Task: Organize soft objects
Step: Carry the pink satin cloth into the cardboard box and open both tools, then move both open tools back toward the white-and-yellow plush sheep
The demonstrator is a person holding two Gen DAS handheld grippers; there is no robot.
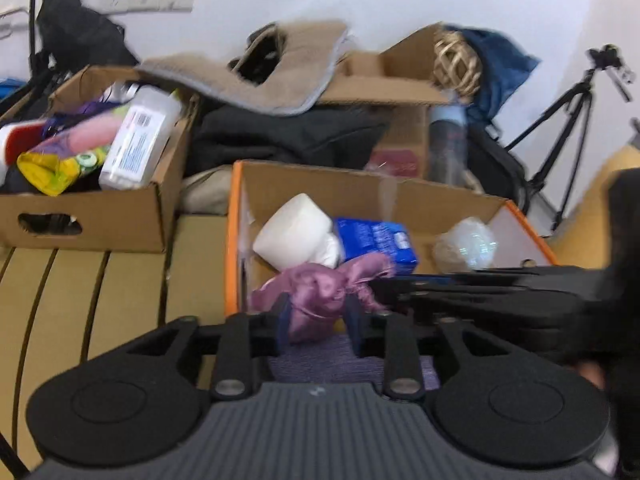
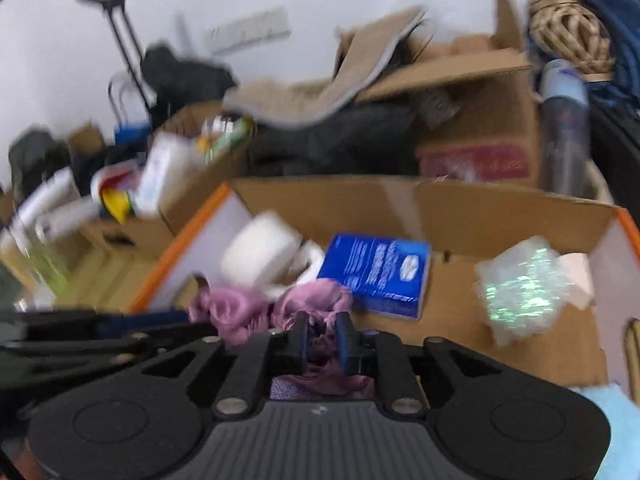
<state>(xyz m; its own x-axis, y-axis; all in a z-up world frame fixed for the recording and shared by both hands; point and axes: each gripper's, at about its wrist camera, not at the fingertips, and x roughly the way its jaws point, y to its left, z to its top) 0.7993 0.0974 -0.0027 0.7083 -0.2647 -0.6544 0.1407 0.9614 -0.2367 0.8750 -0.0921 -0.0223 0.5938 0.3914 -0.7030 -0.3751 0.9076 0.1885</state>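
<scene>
A crumpled mauve satin cloth (image 1: pixel 320 292) is held over the near edge of an orange-edged cardboard box (image 1: pixel 234 240). My left gripper (image 1: pixel 318 322) is shut on one end of the cloth. My right gripper (image 2: pixel 322 338) is shut on the other end of the cloth (image 2: pixel 308 304); its arm crosses the right of the left wrist view. Inside the box lie a white roll (image 1: pixel 294 230), a blue tissue pack (image 1: pixel 376 242) and a shiny clear plastic bundle (image 1: pixel 466 246). These also show in the right wrist view: the roll (image 2: pixel 260 250), the pack (image 2: pixel 380 272), the bundle (image 2: pixel 524 284).
A second cardboard box (image 1: pixel 92 216) at the left holds bottles and colourful packets. Behind stand more boxes, a beige mat (image 1: pixel 280 76), black clothing (image 1: pixel 288 132), a wicker ball (image 1: pixel 456 62) and a tall bottle (image 1: pixel 448 140). A tripod (image 1: pixel 568 120) stands at the right. A purple cloth (image 1: pixel 344 364) lies beneath the grippers.
</scene>
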